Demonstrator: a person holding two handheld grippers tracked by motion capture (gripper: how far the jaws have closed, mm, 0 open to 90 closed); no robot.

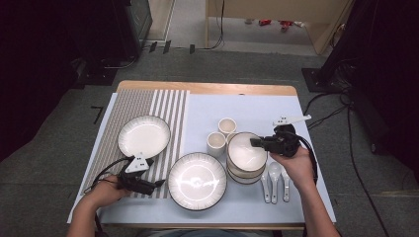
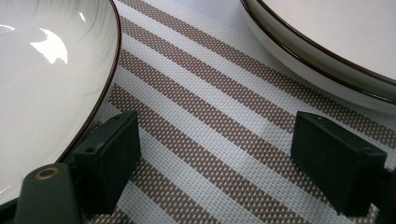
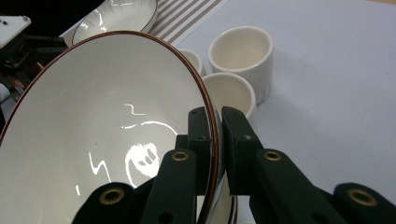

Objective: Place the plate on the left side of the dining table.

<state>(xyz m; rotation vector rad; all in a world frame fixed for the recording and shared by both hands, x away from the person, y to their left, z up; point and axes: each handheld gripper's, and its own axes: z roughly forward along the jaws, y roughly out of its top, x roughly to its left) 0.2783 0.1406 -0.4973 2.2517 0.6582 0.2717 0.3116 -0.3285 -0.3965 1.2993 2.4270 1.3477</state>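
I have the right gripper (image 1: pixel 257 143) clamped on the rim of the top bowl (image 3: pixel 102 135): in the right gripper view one of its fingers (image 3: pixel 201 140) sits inside the brown-edged rim and the other outside, pads pressed against the thin wall. The bowl is tilted towards me in that view. In the high view it sits on top of a stack of bowls (image 1: pixel 242 173) at the right of the worktop (image 1: pixel 306 197), with two small cups (image 1: pixel 216 142) just to its left and three white spoons (image 1: pixel 274 180) just in front.

My right hand (image 1: pixel 295 165) reaches in from the right, holding the gripper roughly level and pointing left across the bowl's rim.

The left gripper (image 1: pixel 160 183) lies low over the striped placemat (image 2: pixel 219 116), its fingers standing wide apart with only mat between them. It points right, between the far plate (image 1: pixel 144 136) on the mat and the near plate (image 1: pixel 197 180). The far plate's edge is just beside one of the fingers in the left gripper view; I cannot tell whether they touch. My left hand (image 1: pixel 106 190) rests near the front left corner.
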